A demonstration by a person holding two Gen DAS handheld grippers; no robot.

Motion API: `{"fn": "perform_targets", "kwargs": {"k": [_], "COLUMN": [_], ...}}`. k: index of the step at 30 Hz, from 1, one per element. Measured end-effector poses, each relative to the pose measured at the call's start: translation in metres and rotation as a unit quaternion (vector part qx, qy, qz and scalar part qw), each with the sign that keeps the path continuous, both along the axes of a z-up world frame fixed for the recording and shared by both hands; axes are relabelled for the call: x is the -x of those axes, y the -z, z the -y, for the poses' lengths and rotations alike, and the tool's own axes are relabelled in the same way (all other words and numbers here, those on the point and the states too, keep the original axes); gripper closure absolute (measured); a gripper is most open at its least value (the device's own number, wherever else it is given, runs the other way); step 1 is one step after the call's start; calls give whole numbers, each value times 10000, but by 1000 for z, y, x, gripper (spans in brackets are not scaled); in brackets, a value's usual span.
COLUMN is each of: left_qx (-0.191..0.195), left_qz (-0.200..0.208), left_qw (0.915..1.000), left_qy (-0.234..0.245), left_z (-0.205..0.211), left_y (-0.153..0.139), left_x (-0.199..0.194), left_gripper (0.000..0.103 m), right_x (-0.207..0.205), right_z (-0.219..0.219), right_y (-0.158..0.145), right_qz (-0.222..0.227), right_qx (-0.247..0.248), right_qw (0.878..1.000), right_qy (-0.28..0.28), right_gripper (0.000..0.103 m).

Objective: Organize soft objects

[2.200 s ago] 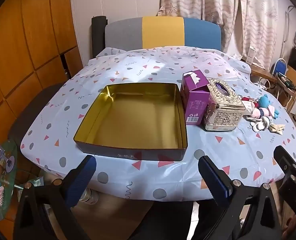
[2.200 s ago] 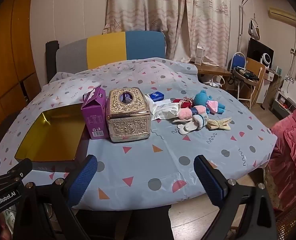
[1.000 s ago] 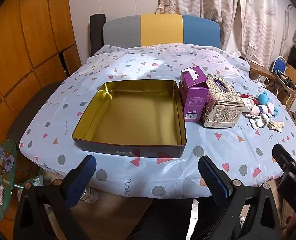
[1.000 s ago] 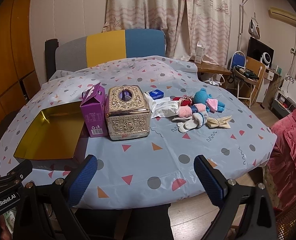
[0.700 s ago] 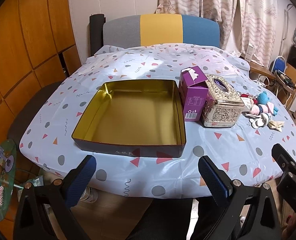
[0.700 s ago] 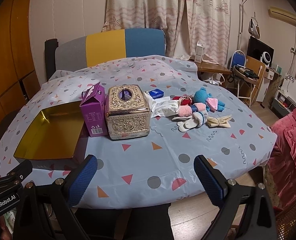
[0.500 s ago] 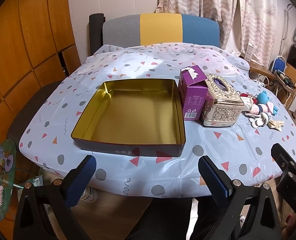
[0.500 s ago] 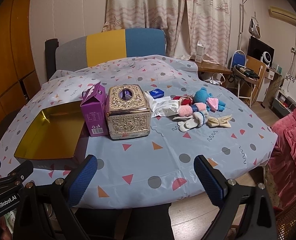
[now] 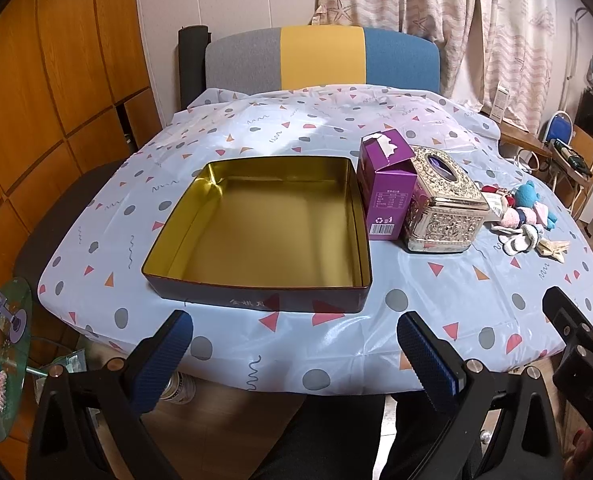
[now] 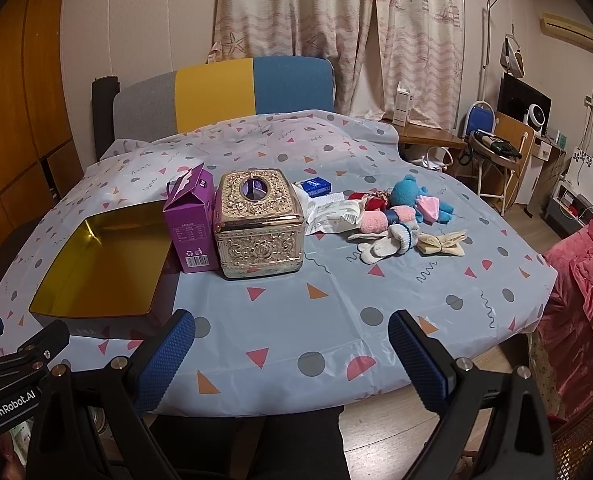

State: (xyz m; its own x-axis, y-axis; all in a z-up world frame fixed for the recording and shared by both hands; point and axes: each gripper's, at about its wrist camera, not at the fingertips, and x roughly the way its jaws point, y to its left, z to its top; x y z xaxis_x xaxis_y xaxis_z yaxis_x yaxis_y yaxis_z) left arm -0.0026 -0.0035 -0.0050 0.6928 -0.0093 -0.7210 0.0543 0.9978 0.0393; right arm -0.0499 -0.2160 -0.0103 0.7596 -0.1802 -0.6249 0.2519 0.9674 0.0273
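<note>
A pile of soft things lies at the table's right: a blue plush toy (image 10: 410,192), pink rolled socks (image 10: 388,218), white socks (image 10: 384,244) and a cream bow (image 10: 442,242). The pile also shows in the left wrist view (image 9: 524,220). An empty gold-lined tin (image 9: 264,232) sits at the left, also in the right wrist view (image 10: 104,264). My left gripper (image 9: 292,356) is open and empty before the tin's near edge. My right gripper (image 10: 290,354) is open and empty at the table's front edge, well short of the pile.
A purple carton (image 10: 190,224) and an ornate gold tissue box (image 10: 258,224) stand between tin and pile. A white packet (image 10: 332,212) and small blue box (image 10: 315,186) lie behind. A patterned cloth (image 10: 336,300) covers the table. A chair (image 10: 224,92) stands behind.
Both grippers have drifted slightly back and up; the table sits a little higher in the views. Nothing on the table has moved, and both grippers stay open.
</note>
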Motion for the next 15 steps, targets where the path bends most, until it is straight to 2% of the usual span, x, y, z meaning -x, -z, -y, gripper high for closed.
{"fn": "perform_targets", "kwargs": {"k": [15], "left_qx": [-4], "left_qz": [-23], "left_qw": [10000], "left_qy": [-1], "left_z": [0], "left_y": [0], "left_x": [1], "left_gripper": [0], "right_x": [0], "right_z": [1], "right_y": [0], "right_qz": [-1], "right_qx": [-38], "right_qw": [10000], "right_qy": [9], "right_gripper": [4]}}
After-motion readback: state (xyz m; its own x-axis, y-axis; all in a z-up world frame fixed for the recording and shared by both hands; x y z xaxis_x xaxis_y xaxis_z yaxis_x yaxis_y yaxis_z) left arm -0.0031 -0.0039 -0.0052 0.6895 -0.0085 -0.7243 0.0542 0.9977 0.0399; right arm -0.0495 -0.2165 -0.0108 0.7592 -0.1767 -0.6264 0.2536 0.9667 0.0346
